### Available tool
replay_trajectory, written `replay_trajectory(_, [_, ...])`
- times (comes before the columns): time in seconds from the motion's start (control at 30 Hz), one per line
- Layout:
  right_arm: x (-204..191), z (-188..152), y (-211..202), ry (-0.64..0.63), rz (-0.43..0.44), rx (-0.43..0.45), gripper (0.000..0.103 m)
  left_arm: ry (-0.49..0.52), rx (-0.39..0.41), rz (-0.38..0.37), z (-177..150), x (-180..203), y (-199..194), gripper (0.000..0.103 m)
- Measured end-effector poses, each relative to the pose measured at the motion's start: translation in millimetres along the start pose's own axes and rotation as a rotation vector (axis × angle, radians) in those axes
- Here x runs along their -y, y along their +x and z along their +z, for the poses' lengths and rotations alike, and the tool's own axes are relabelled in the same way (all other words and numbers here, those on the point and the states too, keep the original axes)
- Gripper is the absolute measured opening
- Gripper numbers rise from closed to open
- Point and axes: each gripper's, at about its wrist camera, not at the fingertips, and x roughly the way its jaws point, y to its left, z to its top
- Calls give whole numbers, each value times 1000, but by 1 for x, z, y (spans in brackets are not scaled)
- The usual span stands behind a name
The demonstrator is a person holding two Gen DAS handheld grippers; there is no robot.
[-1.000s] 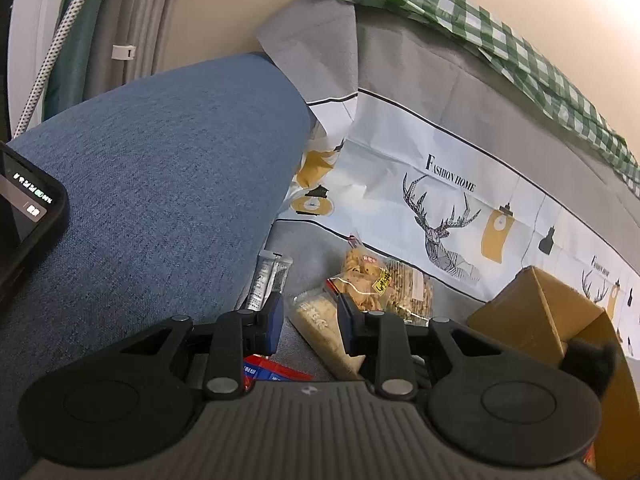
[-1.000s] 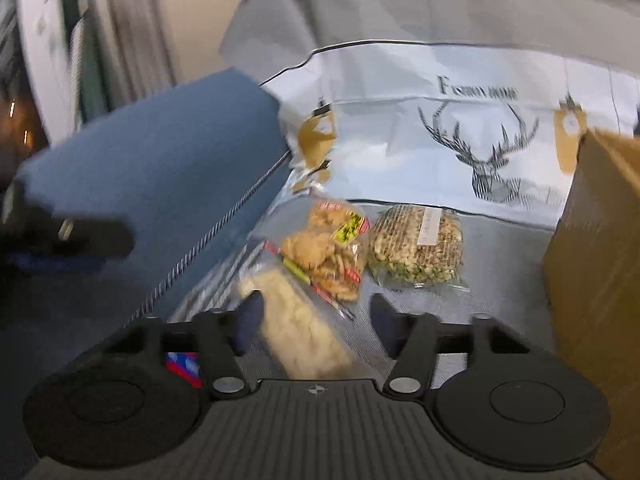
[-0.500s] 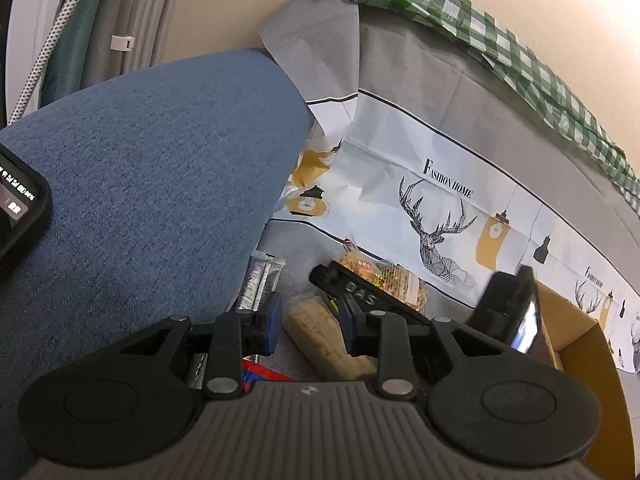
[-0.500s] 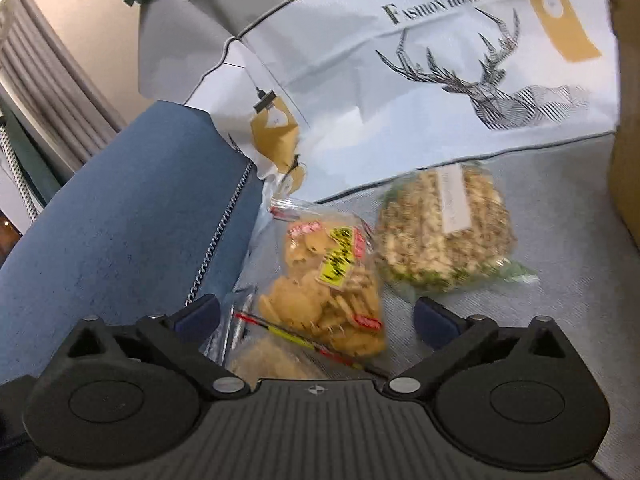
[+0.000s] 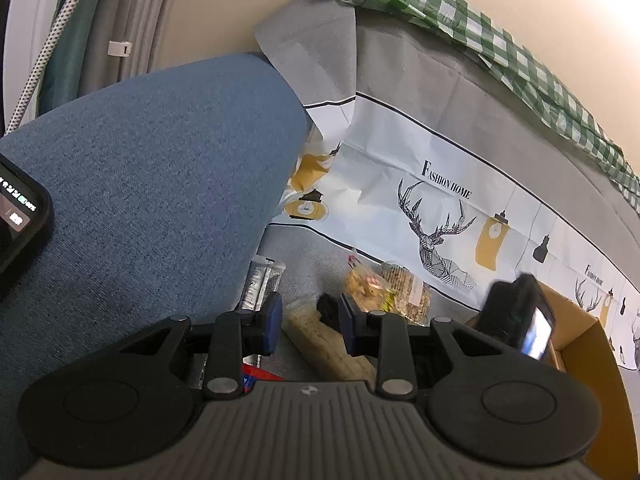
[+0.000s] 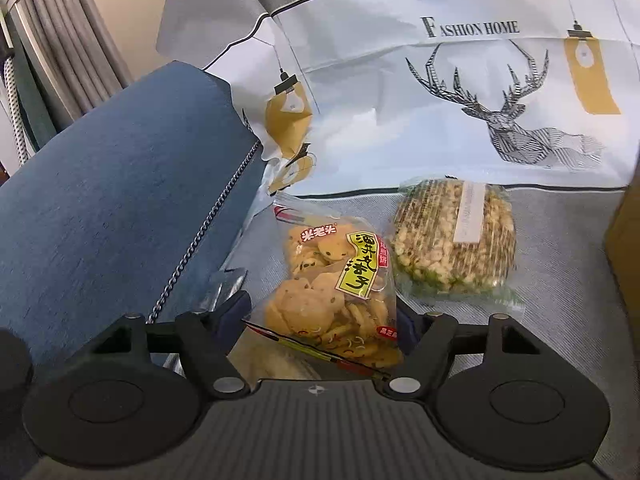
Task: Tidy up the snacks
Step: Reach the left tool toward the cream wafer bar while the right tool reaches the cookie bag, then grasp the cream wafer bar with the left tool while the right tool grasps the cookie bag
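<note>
Now your right tool (image 6: pixel 322 322) is closing around the cracker bag (image 6: pixel 334 292) on the grey sofa seat (image 6: pixel 560 280), pads not yet pressing. Your left tool (image 5: pixel 308 318) hangs part-open over a pale snack pack (image 5: pixel 332 350), gripping nothing.

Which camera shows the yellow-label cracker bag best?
The right wrist view: the cracker bag lies whole and sharp between the closing right gripper fingers. The left wrist view shows only a small, partly hidden glimpse.
</note>
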Motion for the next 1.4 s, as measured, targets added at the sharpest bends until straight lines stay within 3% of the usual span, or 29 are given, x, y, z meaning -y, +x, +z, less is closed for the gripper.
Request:
replay_trajectory(0.33, [0,-23,-81,-84,-58,-9,74,23,-24,-11,-4,1,0,34])
replay_trajectory(0.6, [11,-72,-153,-174,-50,-86,74,77,-153,-54,-18,0,5,34])
replay_trajectory(0.73, [9,-98,-171,-212,-24,-117,74,112,-200,-49,-25,6,10,34])
replay_trajectory(0.83, [8,-116,-172,-250,-53,-155,74,118,-210,-57,-27,12,14,34])
replay_trajectory(0.97, [6,-119,-169,-274,-67,-166,75,111,-240,-53,-29,23,25,34])
replay_trajectory(1.0, [6,-121,-167,-286,-84,-166,76,113,-248,-49,-30,26,28,40])
replay_trajectory(1.03, [7,-122,-164,-286,-103,-177,79,118,-253,-42,-30,30,32,54])
replay_trajectory(1.1, [11,-122,-158,-245,-90,-209,83,130,-253,-31,-31,34,37,65])
replay_trajectory(1.23, [15,-118,-153,-203,-70,-217,87,147,-271,-6,-33,44,54,78])
replay_trajectory(1.4, [22,-112,-142,-149,-74,-243,87,129,-267,20,-30,51,75,85])
